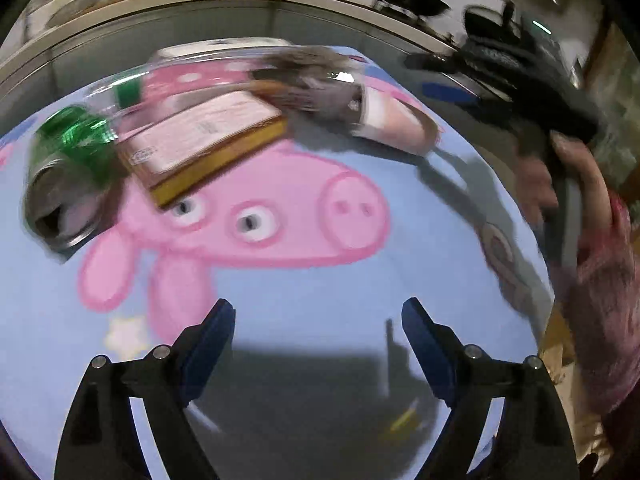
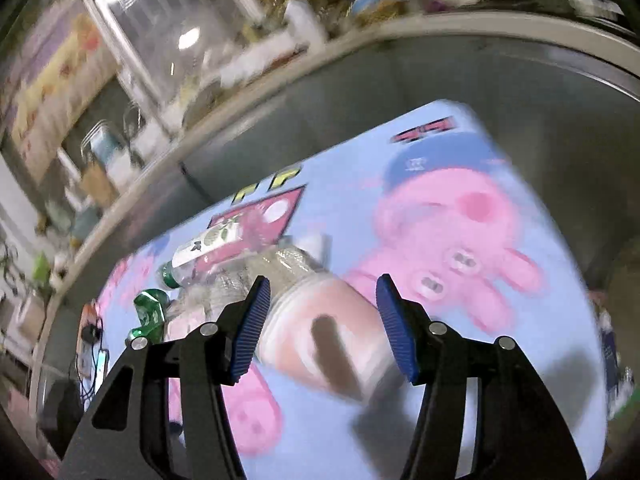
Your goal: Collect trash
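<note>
Trash on the table, counted

One crushed green can (image 1: pixel 68 168), one flat cardboard box (image 1: pixel 208 140), one clear cup (image 2: pixel 324 332), one plastic bottle (image 2: pixel 200 256); blur hides any further pieces.

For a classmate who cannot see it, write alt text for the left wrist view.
The open left tool hovers empty above a blue cartoon-pig tablecloth. Trash lies at the far side: a crushed green can, a flat cardboard box and a clear plastic cup on its side. At right, a hand holds the other tool; everything is motion-blurred.
</note>
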Available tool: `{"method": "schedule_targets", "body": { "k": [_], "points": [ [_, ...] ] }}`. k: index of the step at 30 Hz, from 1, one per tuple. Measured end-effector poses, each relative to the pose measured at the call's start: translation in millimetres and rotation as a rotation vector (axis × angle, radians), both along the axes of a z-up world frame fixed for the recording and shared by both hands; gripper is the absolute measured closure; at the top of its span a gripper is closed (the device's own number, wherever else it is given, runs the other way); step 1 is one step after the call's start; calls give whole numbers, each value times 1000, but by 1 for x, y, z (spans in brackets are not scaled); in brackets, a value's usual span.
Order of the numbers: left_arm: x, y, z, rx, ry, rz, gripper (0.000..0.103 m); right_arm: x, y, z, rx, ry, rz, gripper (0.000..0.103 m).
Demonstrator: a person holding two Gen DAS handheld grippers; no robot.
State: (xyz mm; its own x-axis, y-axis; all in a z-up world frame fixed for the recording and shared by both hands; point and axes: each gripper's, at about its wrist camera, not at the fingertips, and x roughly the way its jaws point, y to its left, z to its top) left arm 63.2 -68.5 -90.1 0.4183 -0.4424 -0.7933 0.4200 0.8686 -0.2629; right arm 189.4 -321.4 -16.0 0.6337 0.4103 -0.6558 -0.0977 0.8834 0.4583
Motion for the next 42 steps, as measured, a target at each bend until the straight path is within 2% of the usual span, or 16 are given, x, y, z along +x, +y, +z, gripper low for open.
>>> {"method": "schedule_targets", "body": {
  "k": [3, 6, 11, 13, 15, 18, 22, 26, 28, 29, 32, 35, 37, 38, 42],
  "points": [
    [1, 22, 0, -20, 6, 46, 17, 42, 37, 0, -69, 82, 68, 53],
    [3, 40, 3, -53, -4, 81, 17, 48, 77, -2, -169, 109, 189, 55],
    [9, 53, 4, -116, 9, 116, 17, -11, 121, -11, -232, 85, 441, 56],
    [9, 59, 3, -142, 15, 129, 17, -44, 130, -18, -205, 88, 518, 56],
    [12, 65, 5, -169, 18, 137, 17, -66, 128, -22, -145, 88, 543, 56],
    [24, 67, 11, -218, 37, 139, 17, -89, 110, -20, -61, 61, 487, 56],
    [47, 58, 25, -258, 34, 145, 17, -99, 68, -5, 39, -19, 317, 56],
    [70, 36, 47, -183, -79, 135, 16, -97, 25, 6, 19, -65, 131, 56],
    [85, 22, 54, -142, -124, 114, 11, -89, 0, 10, -4, -72, 43, 54],
    [93, 15, 55, -123, -135, 104, 10, -82, -8, 10, -8, -74, 19, 49],
    [122, -4, 48, -73, -107, 84, 10, -58, -33, 4, 25, -46, -67, 48],
    [131, -17, 32, -62, -30, 59, 23, -42, -44, -11, 55, 0, -68, 49],
    [118, -22, 33, -35, -67, 42, 24, -40, -33, -21, 60, 25, -33, 51],
    [111, -24, 32, -47, -47, 19, 28, -43, -26, -24, 59, 27, -9, 52],
    [80, -30, 30, -68, -24, -17, 28, -78, -8, -33, 93, 19, 80, 54]
  ]
}}
